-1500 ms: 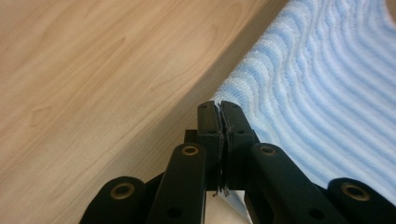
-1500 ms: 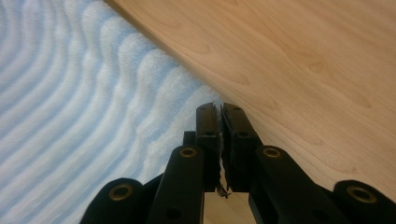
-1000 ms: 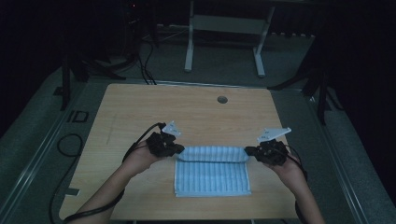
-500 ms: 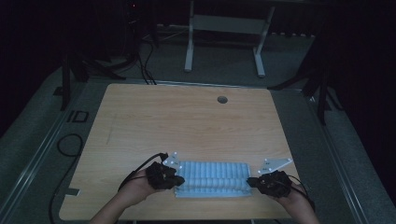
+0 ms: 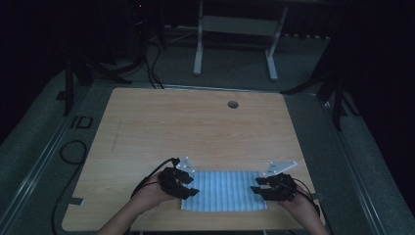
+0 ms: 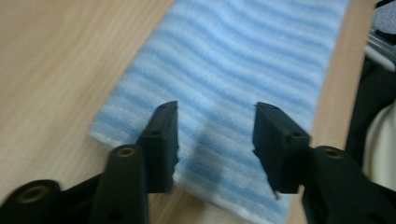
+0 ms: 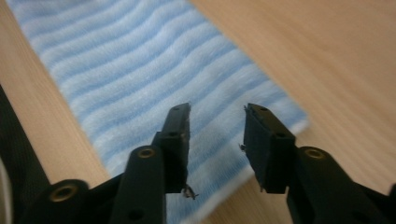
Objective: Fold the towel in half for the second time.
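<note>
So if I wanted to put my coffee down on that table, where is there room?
Bare wood runs from the small round hole near the far edge down to the striped blue cloth. It is crowded at the near edge, where the left tool and right tool flank the cloth.

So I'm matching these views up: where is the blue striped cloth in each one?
High view: blue striped cloth near the table's front edge, between both grippers.
Left gripper view: it runs from top to bottom centre.
Right gripper view: it runs from upper left to bottom centre.
Shared landmark: wooden tabletop.
</note>
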Tool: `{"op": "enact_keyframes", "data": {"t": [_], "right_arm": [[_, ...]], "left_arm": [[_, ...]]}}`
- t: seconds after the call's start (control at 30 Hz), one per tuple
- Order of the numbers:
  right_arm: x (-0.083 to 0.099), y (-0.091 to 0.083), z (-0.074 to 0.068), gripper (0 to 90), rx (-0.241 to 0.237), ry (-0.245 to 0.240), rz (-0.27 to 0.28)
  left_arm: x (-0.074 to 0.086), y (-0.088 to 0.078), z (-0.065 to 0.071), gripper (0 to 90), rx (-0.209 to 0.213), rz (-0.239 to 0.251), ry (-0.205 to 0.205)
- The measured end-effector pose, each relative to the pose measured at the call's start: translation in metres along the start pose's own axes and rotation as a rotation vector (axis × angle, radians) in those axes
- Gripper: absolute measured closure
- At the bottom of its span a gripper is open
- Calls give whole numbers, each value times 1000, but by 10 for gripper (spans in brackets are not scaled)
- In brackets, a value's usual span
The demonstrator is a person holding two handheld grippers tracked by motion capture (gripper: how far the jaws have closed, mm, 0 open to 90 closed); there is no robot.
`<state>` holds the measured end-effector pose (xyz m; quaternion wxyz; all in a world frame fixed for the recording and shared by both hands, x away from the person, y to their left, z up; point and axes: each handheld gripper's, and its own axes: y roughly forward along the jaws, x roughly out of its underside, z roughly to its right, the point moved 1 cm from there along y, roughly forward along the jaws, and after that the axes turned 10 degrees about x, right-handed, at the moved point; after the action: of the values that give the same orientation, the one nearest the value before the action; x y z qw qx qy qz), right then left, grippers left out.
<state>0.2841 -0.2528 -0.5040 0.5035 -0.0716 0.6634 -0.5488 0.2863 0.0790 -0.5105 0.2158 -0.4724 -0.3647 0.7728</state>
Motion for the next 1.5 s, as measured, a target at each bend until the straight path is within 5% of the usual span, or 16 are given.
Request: {"op": "enact_keyframes", "data": {"t": [0.17,0.33,0.73,1.03,1.5], "right_arm": [[2,23,3,564,-4,-23,-46],[2,37,7,555,-9,-14,-72],[-28,63,26,549,-9,-16,-88],[-67,96,43,547,-26,17,-85],[-103,122,55,541,-6,18,-114]], "left_arm": [[6,20,-11,498,-27,-34,-10],[7,23,-19,504,-30,-43,-17],[-1,15,-51,517,-91,-57,-56],[-5,-2,-99,521,-121,-72,-121],[-12,-14,-141,521,-173,-86,-175]]}}
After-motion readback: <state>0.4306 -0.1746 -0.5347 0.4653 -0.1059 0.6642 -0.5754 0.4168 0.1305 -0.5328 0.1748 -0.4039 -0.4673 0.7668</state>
